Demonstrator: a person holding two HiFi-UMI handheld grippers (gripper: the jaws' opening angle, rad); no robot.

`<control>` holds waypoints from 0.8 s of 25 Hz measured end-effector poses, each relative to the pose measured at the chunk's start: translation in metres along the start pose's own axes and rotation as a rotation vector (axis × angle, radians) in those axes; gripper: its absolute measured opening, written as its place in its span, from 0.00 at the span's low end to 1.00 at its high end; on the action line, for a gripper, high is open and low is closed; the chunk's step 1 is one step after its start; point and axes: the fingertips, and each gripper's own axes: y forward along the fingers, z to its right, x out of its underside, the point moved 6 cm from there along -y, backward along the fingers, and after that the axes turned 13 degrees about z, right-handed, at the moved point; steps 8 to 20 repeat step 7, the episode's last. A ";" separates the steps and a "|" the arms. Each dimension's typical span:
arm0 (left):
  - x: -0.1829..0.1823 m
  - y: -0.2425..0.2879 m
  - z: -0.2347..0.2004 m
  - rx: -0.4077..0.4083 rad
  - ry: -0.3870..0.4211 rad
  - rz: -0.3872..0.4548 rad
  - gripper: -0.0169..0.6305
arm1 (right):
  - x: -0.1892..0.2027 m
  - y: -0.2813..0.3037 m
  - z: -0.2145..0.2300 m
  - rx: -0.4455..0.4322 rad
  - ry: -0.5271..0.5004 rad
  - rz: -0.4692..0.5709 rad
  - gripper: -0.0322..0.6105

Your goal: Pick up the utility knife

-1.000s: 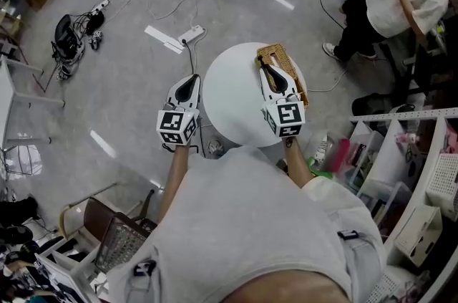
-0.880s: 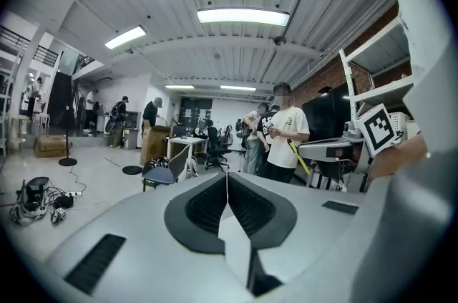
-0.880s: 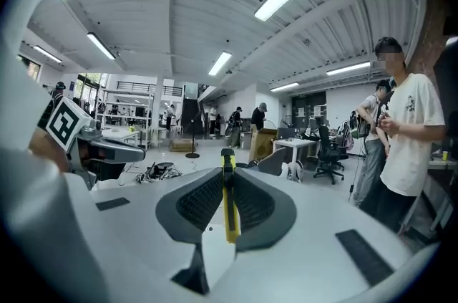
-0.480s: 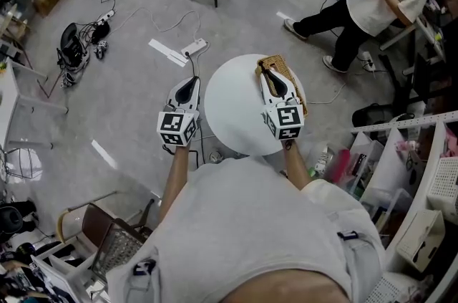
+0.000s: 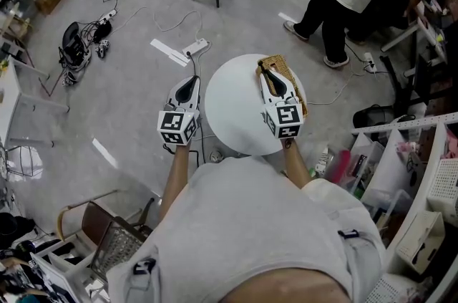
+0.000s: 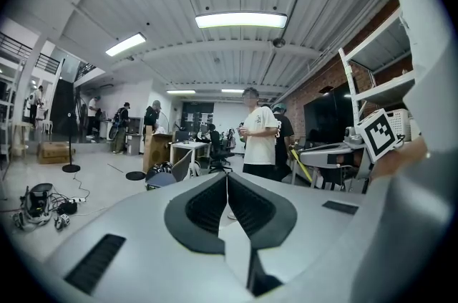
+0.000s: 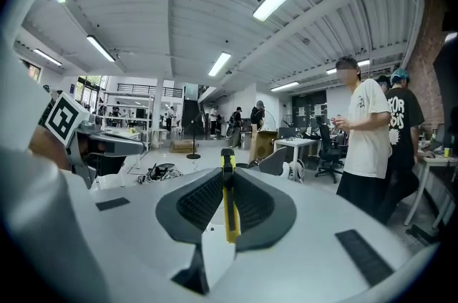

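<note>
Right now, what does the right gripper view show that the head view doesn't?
Only the right gripper view: the yellow utility knife clamped between the jaws of the right gripper; the head view doesn't let me make it out. Only the head view: the round white table and the woven mat on it. Both: the standing person in a white T-shirt and the left gripper.

Slim yellow-and-black utility knife (image 7: pixel 229 212) up in the grip of the right hand-held gripper (image 7: pixel 227 174)!

It sits edge-on between the two dark ribbed pads, which press on it from either side. The yellow body runs lengthwise along the jaws, and its black tip pokes out just past their ends. The knife points nearly level, away from the person. In the head view, the hand-held gripper carrying it hangs over the far right part of the round white surface (image 5: pixel 232 112).
</note>
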 end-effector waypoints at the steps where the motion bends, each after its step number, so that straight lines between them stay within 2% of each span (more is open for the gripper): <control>1: 0.000 0.000 0.000 0.000 0.000 -0.001 0.06 | 0.000 0.000 -0.001 -0.001 0.000 0.000 0.15; 20: 0.000 -0.001 -0.002 -0.001 -0.003 -0.008 0.06 | -0.003 0.003 -0.001 -0.003 -0.006 -0.009 0.15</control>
